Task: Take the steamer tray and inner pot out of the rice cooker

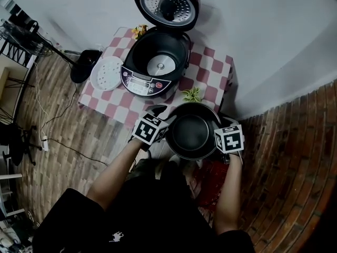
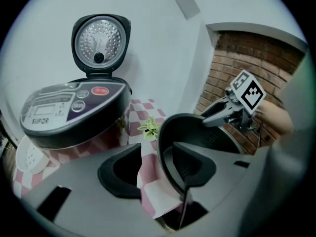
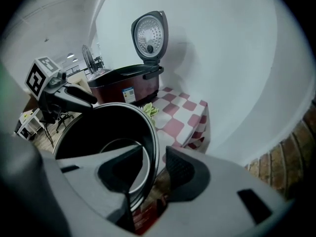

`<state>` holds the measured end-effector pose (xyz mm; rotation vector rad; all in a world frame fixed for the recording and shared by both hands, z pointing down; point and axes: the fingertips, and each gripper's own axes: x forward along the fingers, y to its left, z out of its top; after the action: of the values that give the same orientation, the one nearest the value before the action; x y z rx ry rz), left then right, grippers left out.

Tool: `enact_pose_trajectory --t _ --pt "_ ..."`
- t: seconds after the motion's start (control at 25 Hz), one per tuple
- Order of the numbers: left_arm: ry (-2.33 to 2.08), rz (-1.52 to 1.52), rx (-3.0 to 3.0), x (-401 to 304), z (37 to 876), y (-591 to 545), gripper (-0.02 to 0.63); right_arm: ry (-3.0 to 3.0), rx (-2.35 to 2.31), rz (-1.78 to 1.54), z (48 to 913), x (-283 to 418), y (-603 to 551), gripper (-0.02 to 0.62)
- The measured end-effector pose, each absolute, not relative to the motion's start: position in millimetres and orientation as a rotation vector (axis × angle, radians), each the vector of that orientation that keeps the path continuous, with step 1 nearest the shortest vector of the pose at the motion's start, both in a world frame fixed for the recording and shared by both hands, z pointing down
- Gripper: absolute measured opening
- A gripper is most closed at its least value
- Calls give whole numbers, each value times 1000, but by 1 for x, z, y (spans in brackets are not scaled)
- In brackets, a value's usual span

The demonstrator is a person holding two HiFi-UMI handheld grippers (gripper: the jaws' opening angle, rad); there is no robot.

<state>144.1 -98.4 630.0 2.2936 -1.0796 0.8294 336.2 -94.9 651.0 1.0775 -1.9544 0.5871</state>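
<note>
The inner pot (image 1: 194, 130) is out of the rice cooker (image 1: 158, 62). It stands upright at the near right corner of the tabletop (image 1: 213, 70), which is covered in a red-and-white check cloth. Its dark, empty inside faces up. From the head view I cannot tell how much of its base rests on the tabletop.

The left claw (image 2: 158, 164) straddles the pot's left rim. One jaw is inside the pot and the other outside, and there is clear space on the outer side, so the claw is open and not clamping. The right claw (image 3: 148, 169) straddles the opposite rim in the same way. Its jaws are slack, with a narrow gap between the outer pad and the pot wall, so it is not gripping either.

The rice cooker sits towards the far edge of the tabletop. Its lid (image 1: 166, 4) is raised and the round heating plate (image 1: 159, 66) shows at the bottom of its empty cavity.

The white perforated steamer tray (image 1: 107, 73) lies flat at the left edge of the tabletop, just beside the cooker. A small green plant (image 1: 192, 95) stands between the cooker and the pot, close to the pot's far rim.
</note>
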Motion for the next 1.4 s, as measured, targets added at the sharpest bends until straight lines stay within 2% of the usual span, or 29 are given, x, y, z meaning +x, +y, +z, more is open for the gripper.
enact_pose_trajectory --t 0.16,0.32,0.68,0.84,1.0,1.4 --pt "-1113 708 2363 125 596 -95 229 -2005 1135 565 619 333 -94 167" --pt "-1184 636 2423 97 560 -93 230 -2078 1209 540 580 323 -89 190" --pt "-1302 613 2503 22 522 -78 92 -2321 1323 638 517 261 -61 192" --pt "-1315 533 2541 0 499 -65 36 -2385 1352 644 502 227 -44 122" --pt "-1321 471 2578 -25 479 -47 3 -2386 1433 608 488 195 -25 12" --pt "-1287 369 2752 -74 441 13 2 -2553 1583 410 430 109 48 2"
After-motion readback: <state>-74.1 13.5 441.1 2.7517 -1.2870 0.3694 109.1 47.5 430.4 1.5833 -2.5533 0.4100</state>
